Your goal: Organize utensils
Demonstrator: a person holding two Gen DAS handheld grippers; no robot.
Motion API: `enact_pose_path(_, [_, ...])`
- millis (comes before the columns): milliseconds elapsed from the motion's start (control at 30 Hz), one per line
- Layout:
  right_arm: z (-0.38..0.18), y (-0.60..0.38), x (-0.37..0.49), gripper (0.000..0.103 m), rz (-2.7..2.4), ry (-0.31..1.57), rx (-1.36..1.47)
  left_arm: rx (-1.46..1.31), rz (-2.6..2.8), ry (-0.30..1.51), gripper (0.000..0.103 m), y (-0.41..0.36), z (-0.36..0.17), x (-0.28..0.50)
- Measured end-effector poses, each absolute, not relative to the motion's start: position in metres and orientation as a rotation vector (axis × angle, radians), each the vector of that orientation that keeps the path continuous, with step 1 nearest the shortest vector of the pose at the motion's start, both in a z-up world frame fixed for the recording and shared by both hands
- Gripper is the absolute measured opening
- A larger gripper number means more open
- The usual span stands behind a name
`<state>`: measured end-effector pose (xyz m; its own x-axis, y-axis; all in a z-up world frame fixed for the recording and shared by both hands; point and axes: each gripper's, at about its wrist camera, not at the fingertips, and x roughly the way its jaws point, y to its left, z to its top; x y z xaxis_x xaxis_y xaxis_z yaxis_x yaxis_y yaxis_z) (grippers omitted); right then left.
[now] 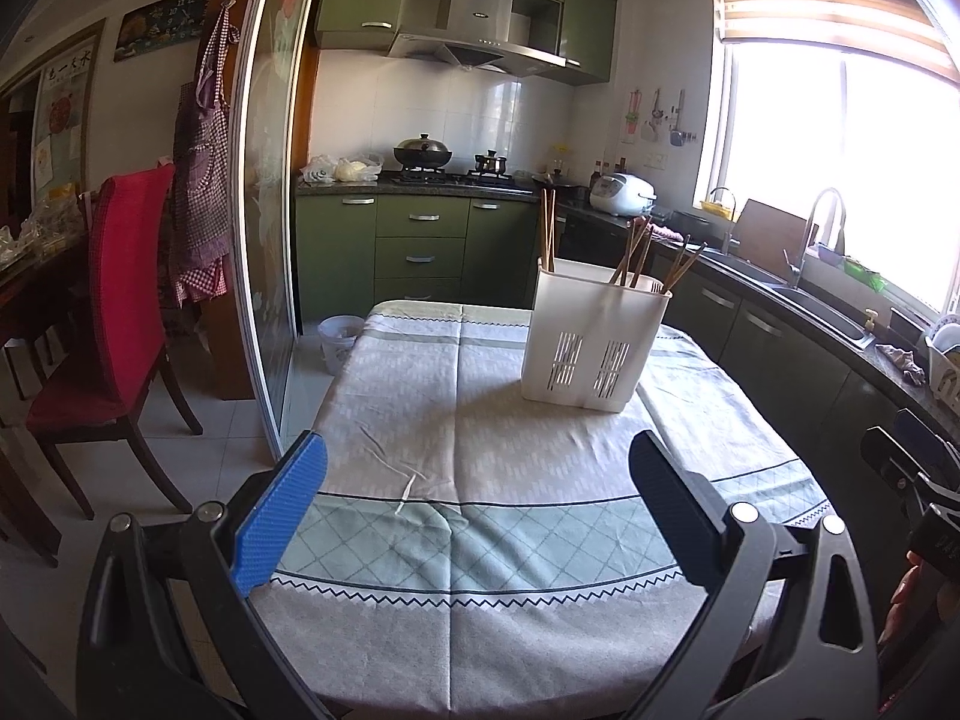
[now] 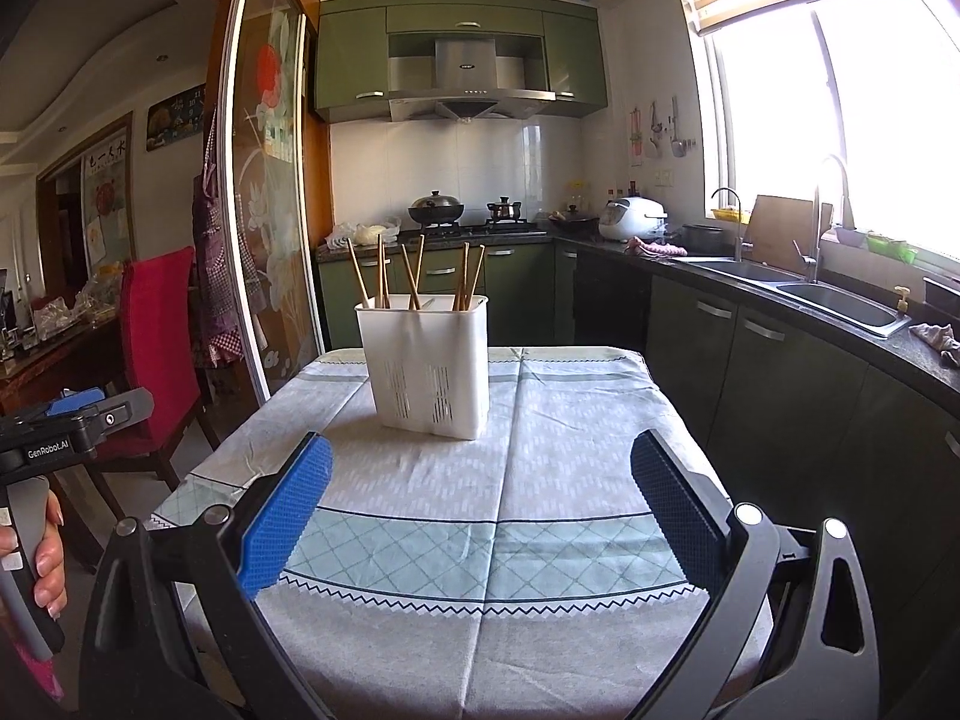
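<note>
Left gripper (image 1: 477, 459): jaws spread wide with nothing between them, blue-padded fingers (image 1: 282, 516) held level above the near end of the tabletop (image 1: 420, 420), pointing along it toward the kitchen wall. Right gripper (image 2: 480, 462): jaws likewise parted and empty, poised over the same near edge, just beside the left one. From the right wrist view, the left gripper appears at the left margin, its handle wrapped by the person's left hand (image 2: 45, 564); from the left wrist view, part of the right gripper (image 1: 912, 468) shows at the right margin.

Tabletop covered by a patterned tablecloth (image 2: 510, 480) with a pale green diamond band and zigzag border. Toward the far end stands a white plastic utensil holder (image 1: 591, 342), upright, slotted near its base, well apart from both grippers. Wooden chopsticks (image 2: 414, 273) stand in it in several groups: some nearly vertical at one end, others leaning outward toward the middle and opposite end. Internal dividers cannot be made out.

Beyond: a red-covered chair (image 1: 114, 300) left of the tabletop, green kitchen cabinets (image 1: 420, 240), a double sink (image 2: 798, 294) below the window.
</note>
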<state>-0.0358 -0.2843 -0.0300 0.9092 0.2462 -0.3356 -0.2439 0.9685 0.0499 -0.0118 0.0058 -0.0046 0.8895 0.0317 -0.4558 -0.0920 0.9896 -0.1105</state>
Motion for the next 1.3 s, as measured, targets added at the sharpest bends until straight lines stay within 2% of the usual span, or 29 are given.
enact_pose_path(1300, [-0.0336,-0.2787,-0.0304,0.098,0.252,0.362,-0.002,-0.146,0.056,0.474,0.096,0.0091,-0.0016,-0.0107])
